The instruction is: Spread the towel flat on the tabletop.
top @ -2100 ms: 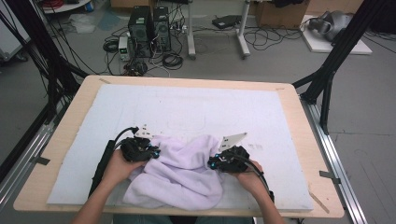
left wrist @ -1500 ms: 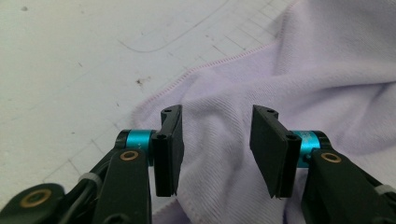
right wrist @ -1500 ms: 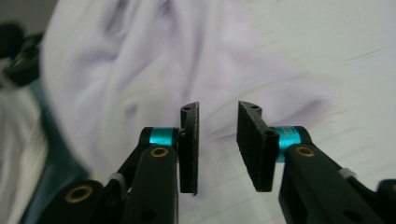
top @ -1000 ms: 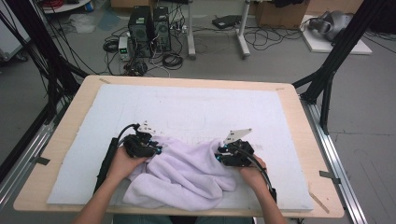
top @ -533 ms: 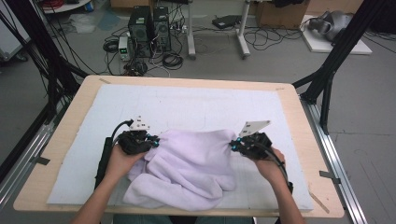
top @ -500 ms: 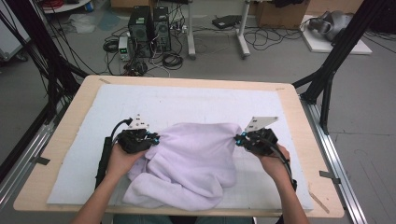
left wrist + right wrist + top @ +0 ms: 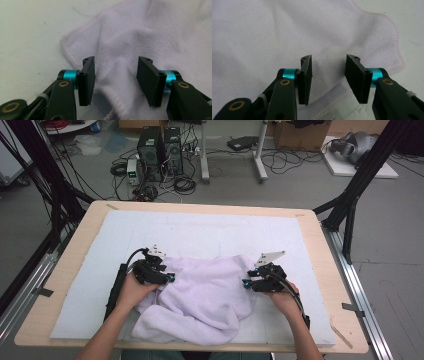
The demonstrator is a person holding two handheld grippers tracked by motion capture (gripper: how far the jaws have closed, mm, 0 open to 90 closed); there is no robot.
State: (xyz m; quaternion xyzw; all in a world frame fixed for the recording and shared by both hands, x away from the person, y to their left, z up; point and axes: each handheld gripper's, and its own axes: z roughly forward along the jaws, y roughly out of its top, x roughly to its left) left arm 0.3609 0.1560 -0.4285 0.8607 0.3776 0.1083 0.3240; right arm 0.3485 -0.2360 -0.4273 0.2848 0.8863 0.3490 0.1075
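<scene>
Left claw point(image 7: 167, 278): jaws parted, just been opening – towel cloth lies between them in the left gripper view, but the pads point(image 7: 88, 75) do not press on it.
Right claw point(image 7: 246, 283): jaws likewise parted and just been opening, held over the towel's hemmed edge without pinching it.
Towel point(image 7: 202, 295): pale lilac, rumpled, lying on the near middle of the counter point(image 7: 210, 210), on the white mat point(image 7: 200, 232); a loose fold spills toward the near left.
Key relation: the towel stretches left to right between the two claws, each at one far corner – left corner just ahead of the left claw, right corner hem just ahead of the right one.
Nearer hand: neither clearly; both sit at the cloth's ends, about equally close.
Likely step: corners released after spreading; my guess is a fresh grip on the hem comes next.
Writing: no brand, label or lettering can be read on the towel or claws.
</scene>
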